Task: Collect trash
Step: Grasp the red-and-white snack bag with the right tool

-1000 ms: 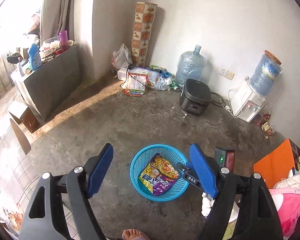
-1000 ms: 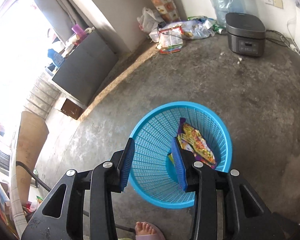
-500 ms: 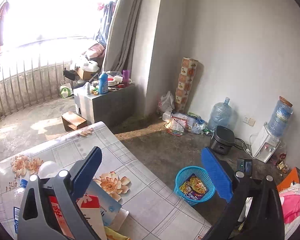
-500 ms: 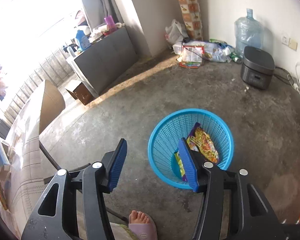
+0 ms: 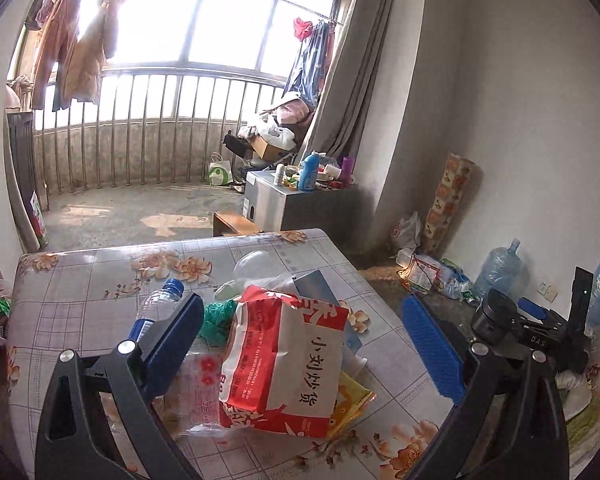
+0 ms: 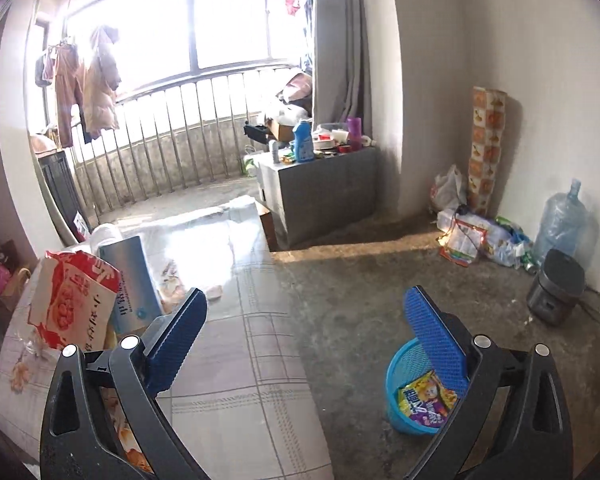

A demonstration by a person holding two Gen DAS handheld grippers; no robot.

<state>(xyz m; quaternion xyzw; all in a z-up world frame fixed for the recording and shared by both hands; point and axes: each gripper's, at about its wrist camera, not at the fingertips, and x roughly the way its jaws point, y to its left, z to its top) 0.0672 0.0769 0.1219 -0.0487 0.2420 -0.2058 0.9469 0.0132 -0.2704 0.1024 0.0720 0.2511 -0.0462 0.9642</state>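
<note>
On the tabletop (image 5: 100,280), covered by a floral plastic sheet, lies a heap of trash: a red-and-white bag (image 5: 284,364) with printed characters on top, a clear bottle (image 5: 156,308) with a blue cap to its left, green crumpled plastic (image 5: 216,320) between them, a yellow wrapper (image 5: 352,400) under the bag's right edge, and a pale blue box (image 5: 320,288) behind. The left hand-held gripper (image 5: 304,344) hangs above this heap, jaws spread wide and empty; its blue pads stand either side of the bag without touching it. The right hand-held gripper (image 6: 306,340) is released too, its jaws having just been opening, nothing between them; it looks over the tabletop's edge and the concrete floor (image 6: 360,280). On the floor, just right of the tabletop, stands a blue basket (image 6: 396,396) holding one purple-and-yellow snack packet (image 6: 424,400). The basket is partly hidden behind the right pad. More litter lies against the far wall beside a water jug (image 6: 560,220) and a black cooker (image 6: 556,288).
</note>
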